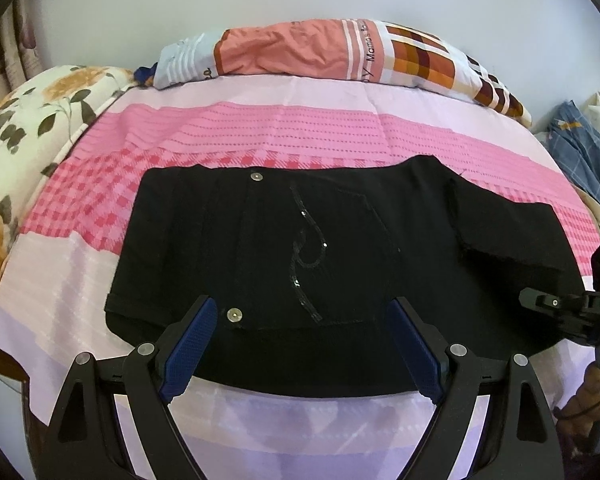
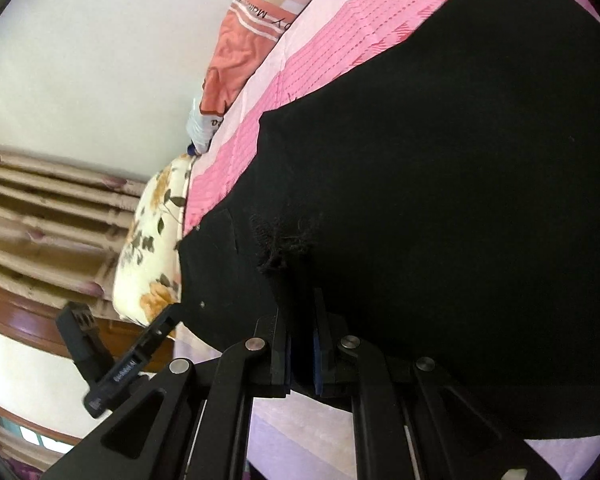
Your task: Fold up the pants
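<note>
Black pants (image 1: 300, 248) lie partly folded on the pink bed sheet (image 1: 220, 136), with a sequin swirl and two metal buttons facing up. One leg end with a frayed hem (image 1: 508, 232) lies folded over at the right. My left gripper (image 1: 303, 304) hovers open over the near edge of the pants, with nothing pinched between its blue pads. In the right wrist view the pants (image 2: 440, 160) fill most of the picture. My right gripper (image 2: 300, 320) is shut on a fold of the black cloth just below the frayed hem (image 2: 284, 240).
A patterned orange pillow (image 1: 340, 56) lies along the wall at the far edge of the bed. At the left lies a floral quilt (image 1: 28, 128), in front of a curtain (image 2: 40, 208). Blue checked clothes (image 1: 580, 152) are piled at the right.
</note>
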{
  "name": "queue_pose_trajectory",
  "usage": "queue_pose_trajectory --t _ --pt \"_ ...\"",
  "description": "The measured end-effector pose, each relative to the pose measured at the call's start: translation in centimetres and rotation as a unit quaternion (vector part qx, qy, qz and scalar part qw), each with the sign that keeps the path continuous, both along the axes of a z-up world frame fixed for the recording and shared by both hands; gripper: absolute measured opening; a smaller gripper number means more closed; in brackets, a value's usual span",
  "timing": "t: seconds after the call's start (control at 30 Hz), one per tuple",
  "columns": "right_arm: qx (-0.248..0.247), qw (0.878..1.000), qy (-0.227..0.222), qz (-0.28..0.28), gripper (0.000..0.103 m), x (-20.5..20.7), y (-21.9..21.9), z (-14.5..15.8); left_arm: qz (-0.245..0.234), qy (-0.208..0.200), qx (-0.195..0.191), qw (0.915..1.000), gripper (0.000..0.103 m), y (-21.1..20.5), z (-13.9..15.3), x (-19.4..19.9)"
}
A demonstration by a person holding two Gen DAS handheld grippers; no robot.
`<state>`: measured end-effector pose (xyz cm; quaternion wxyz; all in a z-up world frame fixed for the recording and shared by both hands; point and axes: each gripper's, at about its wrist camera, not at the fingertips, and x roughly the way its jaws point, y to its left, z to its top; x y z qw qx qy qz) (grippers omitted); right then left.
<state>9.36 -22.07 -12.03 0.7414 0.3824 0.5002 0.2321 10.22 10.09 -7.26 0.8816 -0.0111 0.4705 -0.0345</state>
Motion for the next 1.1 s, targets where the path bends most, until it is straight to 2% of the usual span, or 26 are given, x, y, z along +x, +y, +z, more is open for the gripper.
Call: queue_pose_trajectory --t 0.57,0.93,1.0,1.1 --pt "-0.029 0.999 -0.018 0.021 0.013 -0.1 1.1 0.9 0.0 0.025 -0.007 0.9997 0.087 0.1 -0.9 0.3" --pt "-0.074 0.995 -0.032 0.064 0.014 -0.5 3.4 1.4 -0.003 0.031 -0.006 0.9995 0.087 -0.1 -1.1 0.2" --pt "-0.075 0.994 -0.032 0.071 0.016 -0.5 3.6 1.3 -0.003 0.034 -0.006 0.9994 0.087 -0.2 -1.2 0.3" --pt "-0.068 0.994 -0.028 0.085 0.026 -0.4 4.0 1.3 -0.003 0.034 -0.006 0.9994 0.087 -0.1 -1.2 0.3"
